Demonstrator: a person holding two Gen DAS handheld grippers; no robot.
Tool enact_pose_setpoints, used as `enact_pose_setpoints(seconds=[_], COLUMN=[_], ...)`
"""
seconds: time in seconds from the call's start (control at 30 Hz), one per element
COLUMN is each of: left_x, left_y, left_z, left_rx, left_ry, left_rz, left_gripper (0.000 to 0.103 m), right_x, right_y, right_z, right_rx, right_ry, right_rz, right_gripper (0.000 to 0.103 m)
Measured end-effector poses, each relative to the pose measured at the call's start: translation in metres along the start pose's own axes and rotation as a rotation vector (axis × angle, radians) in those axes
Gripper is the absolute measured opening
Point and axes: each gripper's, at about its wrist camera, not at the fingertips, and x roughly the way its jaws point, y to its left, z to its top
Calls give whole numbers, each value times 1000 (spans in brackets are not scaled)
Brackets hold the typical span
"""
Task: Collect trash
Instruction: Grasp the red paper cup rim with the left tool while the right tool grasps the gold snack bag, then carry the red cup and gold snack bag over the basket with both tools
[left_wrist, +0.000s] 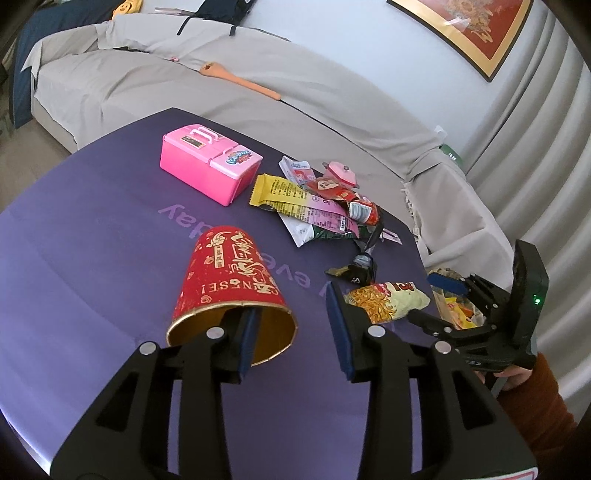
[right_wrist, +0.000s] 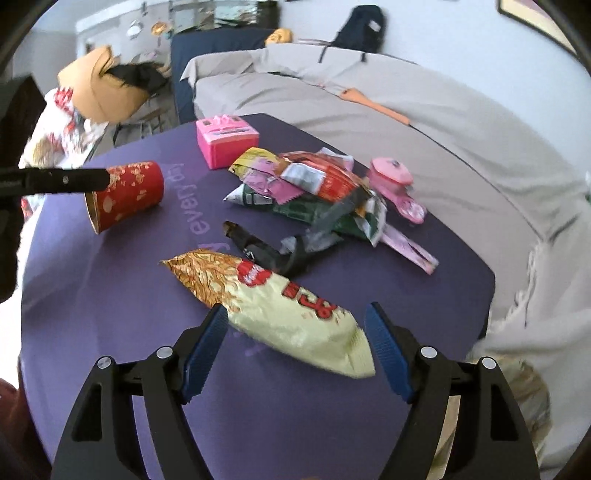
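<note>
A red paper cup (left_wrist: 229, 277) with gold print lies on its side on the purple mat, mouth toward me. My left gripper (left_wrist: 291, 336) is open: one finger reaches into the cup's mouth, the other stands clear of its wall. In the right wrist view that cup (right_wrist: 125, 192) has a black left finger (right_wrist: 66, 181) at its rim. My right gripper (right_wrist: 295, 343) is open around a cream and gold snack bag (right_wrist: 295, 314), which rests on the mat between the pads. A pile of wrappers (left_wrist: 314, 203) lies beyond, with a black wrapper (right_wrist: 266, 251) in front of it.
A pink toy box (left_wrist: 207, 162) and a pink toy pot (left_wrist: 341, 173) stand on the purple mat (left_wrist: 92, 240). A grey covered couch (left_wrist: 258, 92) with an orange spoon (left_wrist: 240, 79) lies behind. Wrappers sit in a container (left_wrist: 458, 314) at the table's right edge.
</note>
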Motion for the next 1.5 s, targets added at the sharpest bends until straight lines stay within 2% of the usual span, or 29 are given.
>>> enact_pose_setpoints(seconds=[0.17,0.33,0.37,0.4,0.47,0.53,0.6,0.63,0.8,0.87,1.1,1.37,1.5], left_x=[3,5,5,5,5,5,5,4,2,-1,-16,-24,-18], left_y=[2,2,2,3,3,4,3,3,0,-3,-26,-53,-79], left_z=[1,1,2,2,3,4,5,5,9,12,19,24,31], left_rx=[-10,-16,-17,-21,-30,-37,-43,-45,-42,-34,29,86,129], left_ry=[5,5,5,2,-3,-6,-11,-14,-30,-37,-89,-101,-98], left_rz=[13,17,16,16,19,23,28,31,65,76,85,50,28], left_gripper=[34,34,34,34,34,34,34,33,9,4,3,3,3], right_x=[28,32,33,32,31,26,22,20,4,-5,-39,-60,-79], right_y=[7,2,1,1,1,-3,-9,-10,-20,-22,-30,-52,-71], right_z=[10,14,13,11,9,7,7,6,5,5,7,-4,-8], right_rx=[-28,39,49,52,52,73,105,110,150,154,160,219,257], right_ry=[52,57,60,65,76,75,76,72,30,9,-61,-96,-135], right_rz=[45,100,107,112,103,98,96,75,46,37,16,-28,-67], right_gripper=[73,73,70,61,51,30,23,23,21,21,21,21,21])
